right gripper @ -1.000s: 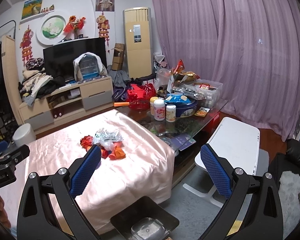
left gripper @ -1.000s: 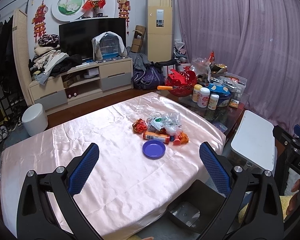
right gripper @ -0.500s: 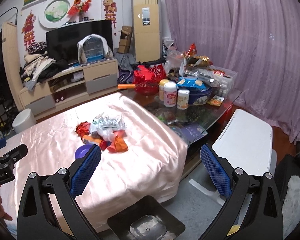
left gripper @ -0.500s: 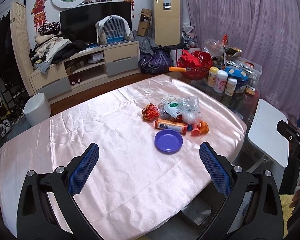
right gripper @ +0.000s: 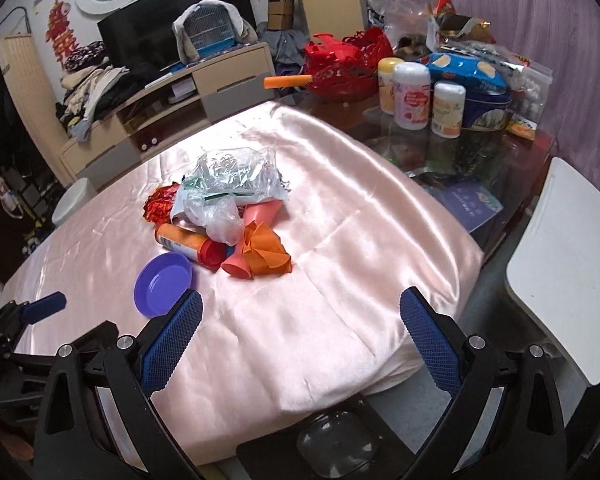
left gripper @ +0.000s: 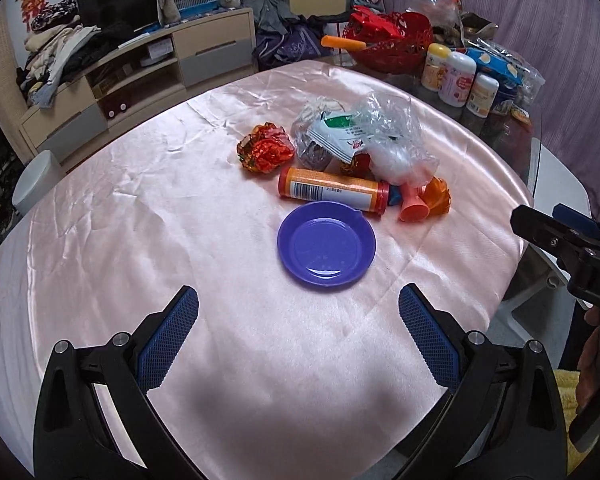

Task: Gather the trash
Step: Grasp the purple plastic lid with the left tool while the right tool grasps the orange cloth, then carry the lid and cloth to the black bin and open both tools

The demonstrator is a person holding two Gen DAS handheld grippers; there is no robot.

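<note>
I hold both grippers, left gripper (left gripper: 298, 328) and right gripper (right gripper: 300, 332), spread wide and empty above the pink tablecloth (left gripper: 140, 220); the trash pile (left gripper: 352, 152) lies just beyond a purple plate (left gripper: 326, 247).

The right gripper (right gripper: 300, 336) is held open above the cloth (right gripper: 340, 220). Trash (right gripper: 228, 212) is piled toward the table's far left, a plate (right gripper: 163, 284) beside it.
</note>
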